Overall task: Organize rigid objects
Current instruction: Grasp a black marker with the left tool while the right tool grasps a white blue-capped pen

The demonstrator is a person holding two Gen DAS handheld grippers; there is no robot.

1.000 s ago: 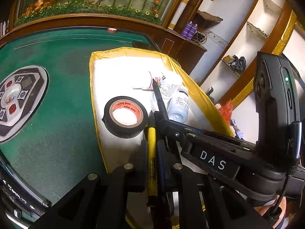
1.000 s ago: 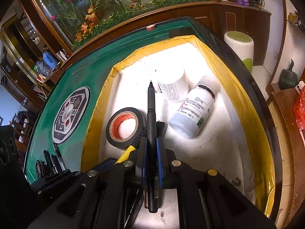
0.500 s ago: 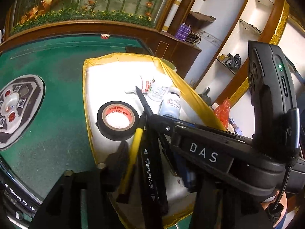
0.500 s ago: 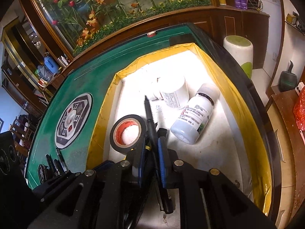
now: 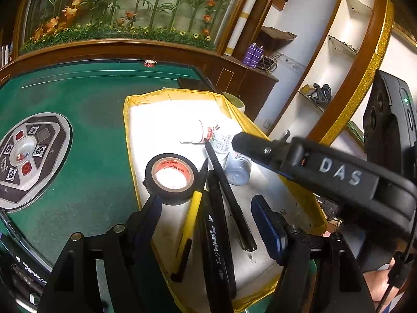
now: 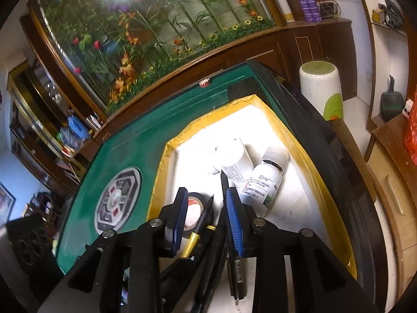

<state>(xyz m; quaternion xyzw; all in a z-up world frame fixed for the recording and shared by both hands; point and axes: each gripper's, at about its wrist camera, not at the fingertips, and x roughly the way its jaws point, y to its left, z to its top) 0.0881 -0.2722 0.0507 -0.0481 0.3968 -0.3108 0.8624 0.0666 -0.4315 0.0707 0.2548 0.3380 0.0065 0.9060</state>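
Observation:
A white tray with a yellow rim sits on the green table. In it lie a black tape roll, a yellow pen, a thick black marker, a thin black pen and two white bottles. My left gripper hangs over the pens with its jaws opening; the pens lie loose between them. My right gripper is also opening above the tray, its pads touching nothing. Its black body crosses the left wrist view.
The table's round control panel lies left of the tray. A wooden ledge with artificial plants runs behind. A white and green stool stands beyond the table's right edge. More pens lie at the near left edge.
Both grippers opened and let go: the yellow pen and black marker dropped from the left, the thin black pen from the right. The right gripper rose and tilted upward.

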